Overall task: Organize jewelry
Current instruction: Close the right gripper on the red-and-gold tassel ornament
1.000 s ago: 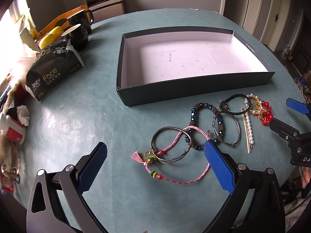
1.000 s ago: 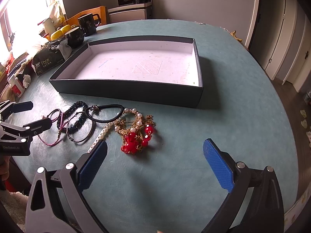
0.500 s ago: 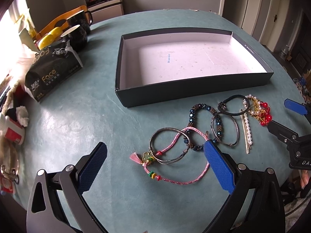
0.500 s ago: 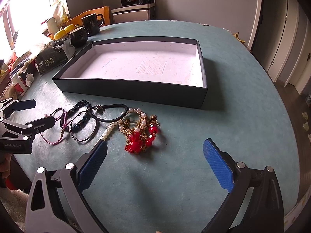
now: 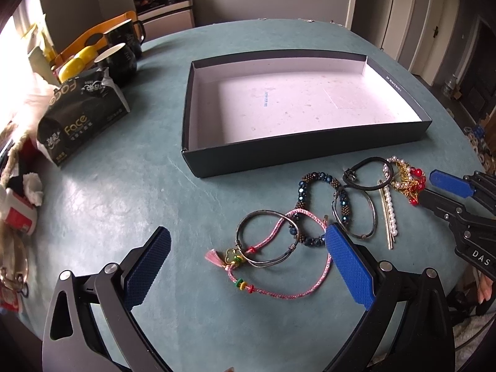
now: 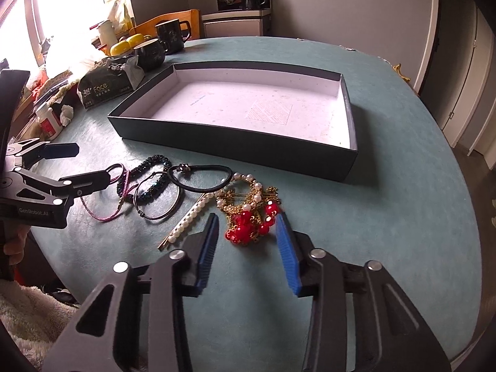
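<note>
A dark box [image 5: 297, 159] with a white floor [image 6: 248, 142] lies open on the teal table. In front of it lie a pink cord bracelet [image 5: 279, 291], a metal bangle [image 5: 266, 241], a blue bead bracelet [image 5: 302, 195], a black hair tie [image 6: 201, 178], a pearl hair pin [image 6: 189, 220] and a red-and-gold bead piece [image 6: 251, 217]. My left gripper [image 5: 245, 263] is open above the pink bracelet and bangle. My right gripper [image 6: 246, 235] is partly closed, its fingers on either side of the red bead piece, not gripping it.
At the left stand a black tissue pack [image 5: 80, 114], two dark mugs [image 5: 119, 62], yellow objects [image 5: 77, 62] and a small white bottle [image 6: 49, 122]. The table edge curves close on the near and right sides.
My right gripper has moved forward to the red bead piece and its fingers have narrowed around it. My left gripper has barely moved.
</note>
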Tool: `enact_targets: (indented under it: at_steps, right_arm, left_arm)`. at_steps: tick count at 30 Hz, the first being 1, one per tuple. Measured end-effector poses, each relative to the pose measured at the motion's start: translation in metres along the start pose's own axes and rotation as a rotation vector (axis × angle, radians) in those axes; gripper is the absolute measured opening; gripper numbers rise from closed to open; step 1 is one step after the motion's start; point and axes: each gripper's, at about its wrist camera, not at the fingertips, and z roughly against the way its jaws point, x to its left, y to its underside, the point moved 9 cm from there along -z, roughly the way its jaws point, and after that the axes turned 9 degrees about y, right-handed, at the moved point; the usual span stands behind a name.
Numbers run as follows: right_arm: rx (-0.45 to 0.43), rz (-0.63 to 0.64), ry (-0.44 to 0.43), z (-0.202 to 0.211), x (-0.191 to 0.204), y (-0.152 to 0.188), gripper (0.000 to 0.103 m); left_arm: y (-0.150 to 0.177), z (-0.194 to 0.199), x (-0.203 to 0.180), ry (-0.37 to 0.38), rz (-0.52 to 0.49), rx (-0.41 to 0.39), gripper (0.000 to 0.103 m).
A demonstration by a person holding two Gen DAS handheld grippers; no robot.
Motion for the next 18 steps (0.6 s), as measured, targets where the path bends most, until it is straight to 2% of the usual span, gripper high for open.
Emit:
enact_targets:
  at_steps: [2,7,18]
  right_arm:
    - [0.01,0.006,-0.016,-0.001,0.003,0.002,0.023]
    - [0.014,0.003,-0.024,-0.003,0.002,0.003,0.01]
    - [-0.087,-0.02,-0.064,0.022,-0.008,-0.021,0.009]
  left_arm:
    - [-0.001,0.0,-0.001,0.001,-0.004,0.0,0.101]
    - [-0.003,0.0,-0.001,0.012,-0.005,-0.003,0.101]
    - [-0.015,0.002,-0.016,0.064,-0.055,-0.037,0.101]
